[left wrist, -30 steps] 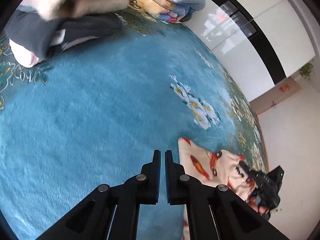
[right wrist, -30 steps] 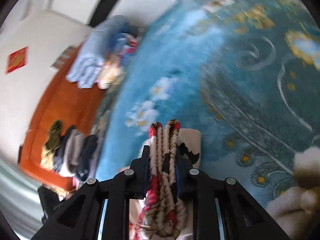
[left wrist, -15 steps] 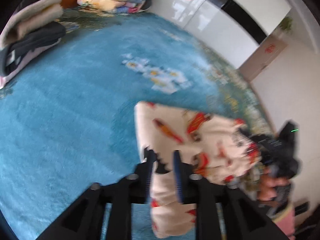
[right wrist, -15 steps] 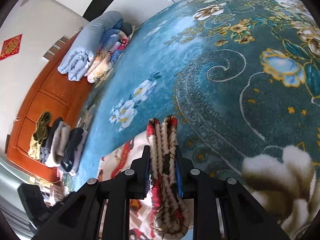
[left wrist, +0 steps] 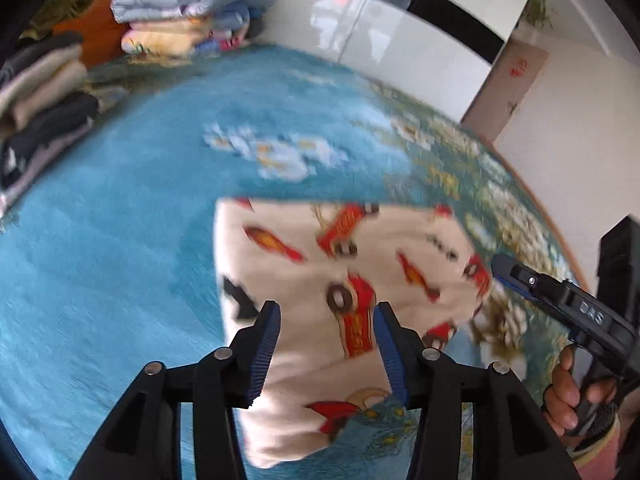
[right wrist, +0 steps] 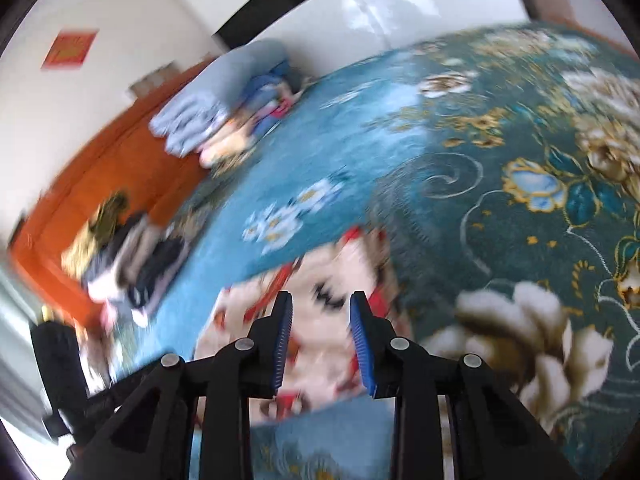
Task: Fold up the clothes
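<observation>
Cream garment (left wrist: 340,272) with a red car-and-rocket print lies on the blue floral carpet (left wrist: 120,260), already doubled into a rough rectangle, near edge toward both cameras. Left gripper (left wrist: 326,354) hangs over its near portion, jaws apart and just been opening, cloth seen behind the gap but pads not pressing on it. Right gripper (right wrist: 322,344) likewise: jaws just been opening, blue pads clear of the fabric below, nothing clamped. Judgement on handling: soft, light, thickish knit or fleece, no stiffness, so it will sag and slide out of shape if lifted by one point; the pile carpet should hold it against dragging. Best take is a pinch through all layers at two corners of one edge, one gripper per corner, not mid-panel. Left view alone shows the right gripper (left wrist: 560,296) from outside, with the person's hand (left wrist: 568,392) on its handle just beyond the garment's far corner, plus a potted plant (left wrist: 538,6). Right view alone shows the red wall hanging (right wrist: 70,48) and the carpet's big cream flower (right wrist: 520,344). Both catch the folded bedding stack (left wrist: 192,8) and the folded clothes pile (left wrist: 44,104) at the orange headboard (right wrist: 100,168); both frames are motion-blurred.
</observation>
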Action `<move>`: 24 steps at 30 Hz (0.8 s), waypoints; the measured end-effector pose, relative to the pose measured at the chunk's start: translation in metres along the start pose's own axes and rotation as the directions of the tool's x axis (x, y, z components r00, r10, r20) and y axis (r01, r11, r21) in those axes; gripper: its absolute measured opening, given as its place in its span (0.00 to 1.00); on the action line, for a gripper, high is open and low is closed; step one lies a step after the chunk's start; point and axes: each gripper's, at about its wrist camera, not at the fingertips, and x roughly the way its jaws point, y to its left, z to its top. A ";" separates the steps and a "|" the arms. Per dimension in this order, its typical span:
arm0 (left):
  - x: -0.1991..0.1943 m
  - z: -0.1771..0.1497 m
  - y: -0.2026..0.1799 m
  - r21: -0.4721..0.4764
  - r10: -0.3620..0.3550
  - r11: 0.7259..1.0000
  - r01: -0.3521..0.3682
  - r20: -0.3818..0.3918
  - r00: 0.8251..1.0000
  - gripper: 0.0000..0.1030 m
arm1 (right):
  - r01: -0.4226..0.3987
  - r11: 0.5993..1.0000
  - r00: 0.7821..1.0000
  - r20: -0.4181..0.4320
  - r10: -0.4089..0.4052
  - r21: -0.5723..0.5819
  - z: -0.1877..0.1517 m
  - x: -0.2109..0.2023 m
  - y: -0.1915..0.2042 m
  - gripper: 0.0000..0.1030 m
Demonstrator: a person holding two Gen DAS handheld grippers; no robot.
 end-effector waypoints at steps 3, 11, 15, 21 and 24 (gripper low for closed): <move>0.017 -0.009 0.007 -0.024 0.015 1.000 -0.016 -0.026 1.000 0.51 | 0.059 0.996 0.998 -0.030 -0.061 -0.074 -0.013 0.020 0.005 0.31; -0.013 -0.027 -0.009 -0.005 0.114 0.993 -0.114 0.054 0.992 0.56 | 0.111 0.991 0.993 -0.027 -0.113 -0.068 -0.031 0.022 0.003 0.35; -0.026 -0.070 -0.028 0.017 0.187 0.981 -0.192 0.141 0.972 0.64 | 0.113 0.981 0.992 -0.031 -0.120 -0.159 -0.054 -0.003 0.017 0.51; -0.005 -0.099 -0.032 -0.015 0.296 0.955 -0.296 0.059 0.953 0.68 | 0.231 0.949 0.962 -0.098 -0.256 -0.216 -0.082 0.006 0.006 0.52; -0.001 -0.097 -0.041 -0.012 0.329 0.944 -0.329 0.069 0.942 0.80 | 0.230 0.953 0.966 -0.069 -0.248 -0.198 -0.085 0.005 0.006 0.59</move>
